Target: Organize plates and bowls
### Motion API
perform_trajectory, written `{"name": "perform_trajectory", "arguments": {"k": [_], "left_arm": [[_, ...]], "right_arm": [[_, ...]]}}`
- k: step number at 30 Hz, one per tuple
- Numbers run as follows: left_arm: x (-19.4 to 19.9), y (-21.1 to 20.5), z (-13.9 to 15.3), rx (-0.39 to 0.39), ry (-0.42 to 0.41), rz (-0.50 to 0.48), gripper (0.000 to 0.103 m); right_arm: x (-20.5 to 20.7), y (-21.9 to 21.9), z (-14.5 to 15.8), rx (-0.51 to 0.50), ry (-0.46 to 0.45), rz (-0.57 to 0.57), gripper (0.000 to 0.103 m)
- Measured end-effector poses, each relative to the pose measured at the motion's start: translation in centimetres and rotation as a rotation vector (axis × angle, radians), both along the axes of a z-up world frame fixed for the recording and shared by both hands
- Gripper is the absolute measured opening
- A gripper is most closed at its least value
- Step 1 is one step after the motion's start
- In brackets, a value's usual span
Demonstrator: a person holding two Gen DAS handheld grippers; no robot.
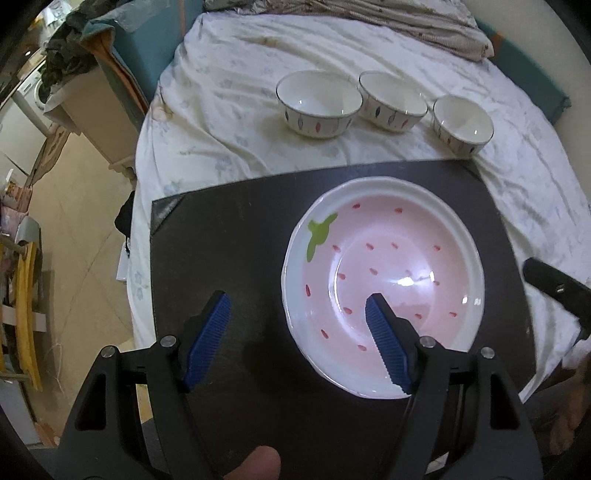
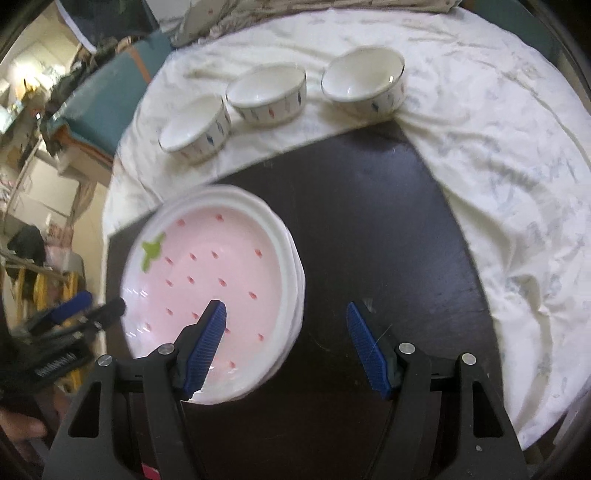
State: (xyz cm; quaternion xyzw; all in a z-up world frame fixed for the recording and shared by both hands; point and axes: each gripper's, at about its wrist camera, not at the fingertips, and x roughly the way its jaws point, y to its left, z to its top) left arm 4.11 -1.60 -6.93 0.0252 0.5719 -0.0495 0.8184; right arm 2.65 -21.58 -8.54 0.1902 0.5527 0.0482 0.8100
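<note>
My left gripper (image 1: 297, 306) and right gripper (image 2: 286, 314) both hang with jaws released, holding nothing. The stacked plates (image 2: 210, 291) sit below, straddled by each. Plates look done; next I'd reach forward for the bowls (image 1: 319, 103).

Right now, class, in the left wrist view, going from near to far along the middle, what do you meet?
Pink strawberry plate → far edge of the black board → row of three white bowls → rumpled blanket.
</note>
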Motion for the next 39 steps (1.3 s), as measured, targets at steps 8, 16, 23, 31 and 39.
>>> {"name": "perform_trajectory", "arguments": {"k": [8, 16, 23, 31, 39], "left_arm": [[0.2, 1.4, 4.7, -0.099, -0.100, 0.043, 0.102], [3.1, 2.1, 5.5, -0.103, -0.076, 0.116, 0.102], [8.0, 1.2, 5.5, -0.063, -0.099, 0.120, 0.102], [15.3, 0.8, 2.0, -0.070, -0.030, 0.145, 0.098], [21.2, 0.6, -2.7, -0.061, 0.057, 0.157, 0.074]], "right_arm": [[-0.3, -0.7, 7.0, 0.047, -0.069, -0.057, 0.082], [1.9, -1.8, 8.4, 0.059, -0.096, -0.032, 0.086], [6.2, -2.7, 6.4, 0.127, -0.052, -0.046, 0.086], [12.5, -1.9, 2.0, 0.278, 0.031, -0.065, 0.085], [19.4, 1.2, -2.5, 0.293, 0.111, -0.066, 0.076]]}}
